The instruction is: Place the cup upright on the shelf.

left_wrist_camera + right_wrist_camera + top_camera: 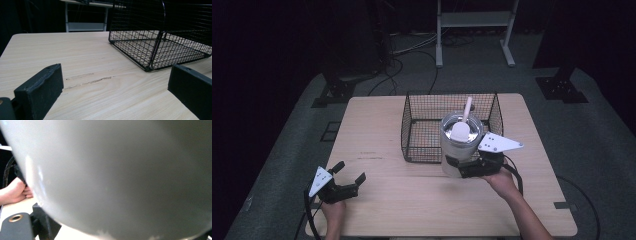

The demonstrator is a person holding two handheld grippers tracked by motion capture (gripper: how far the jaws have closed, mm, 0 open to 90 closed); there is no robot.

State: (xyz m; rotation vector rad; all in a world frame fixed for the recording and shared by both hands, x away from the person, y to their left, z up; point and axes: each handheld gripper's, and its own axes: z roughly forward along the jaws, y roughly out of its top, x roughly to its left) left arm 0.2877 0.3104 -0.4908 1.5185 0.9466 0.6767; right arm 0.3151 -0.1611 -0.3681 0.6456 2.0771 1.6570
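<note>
A pale grey metal pot (458,145) with a white spoon (461,131) standing in it is held at the front edge of a black wire basket (422,95). My right gripper (468,168) is shut on the pot's lower side from the near right. The pot's wall (112,177) looms very close in the right gripper view. I cannot tell if the pot rests on the table or hangs above it. My left gripper (350,171) sits open at the table's near left with nothing between its jaws. Its fingers (40,92) frame bare wood, with the basket (150,50) ahead to the right.
The light wooden table (377,125) stretches bare to the left of the basket. Beyond its far edge are cables on grey floor and a white stand (474,30). The person's left hand (15,192) appears past the pot in the right gripper view.
</note>
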